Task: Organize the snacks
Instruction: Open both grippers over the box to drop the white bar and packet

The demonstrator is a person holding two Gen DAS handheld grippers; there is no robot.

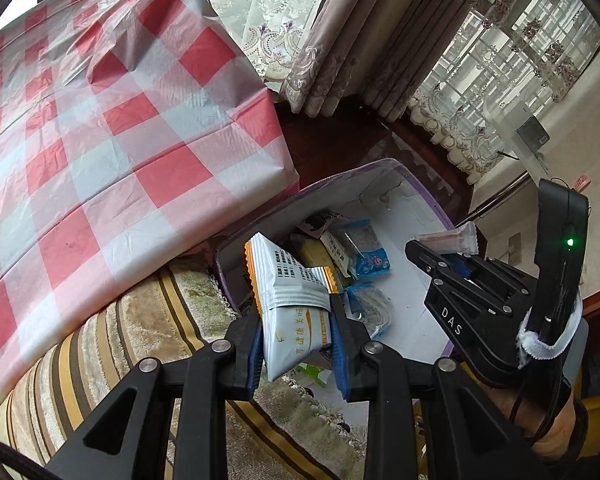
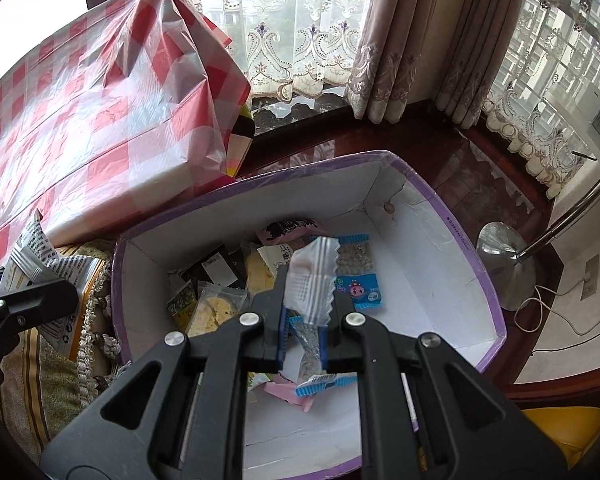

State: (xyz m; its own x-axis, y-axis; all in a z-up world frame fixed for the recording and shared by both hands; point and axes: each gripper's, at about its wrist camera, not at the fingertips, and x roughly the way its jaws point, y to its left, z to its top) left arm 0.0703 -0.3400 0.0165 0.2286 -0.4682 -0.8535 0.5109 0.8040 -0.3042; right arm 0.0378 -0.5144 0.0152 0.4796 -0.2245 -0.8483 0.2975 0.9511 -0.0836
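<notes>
Left wrist view
My left gripper (image 1: 296, 320): clenched on a grey and orange snack packet (image 1: 290, 300), which stands up between the blue pads.
Box (image 1: 384, 176): a white cardboard box with a purple rim, just beyond the packet, beside the table with the red checked cloth (image 1: 100, 120).
Snacks in box: several lie on the bottom, among them a blue packet (image 1: 364, 248).
My right gripper (image 1: 436, 250): on the right over the box, it pinches a small clear wrapper (image 1: 454, 238).

Right wrist view
My right gripper (image 2: 306, 320): jaws nearly closed, grasping the thin clear wrapper (image 2: 312, 280) by its middle.
Box (image 2: 452, 216): open directly under my tool, with many snacks in its left part.
My left gripper (image 2: 28, 300): at the left edge, outside the box rim, with the grey packet (image 2: 40, 256) above the striped cushion (image 2: 40, 380).
</notes>
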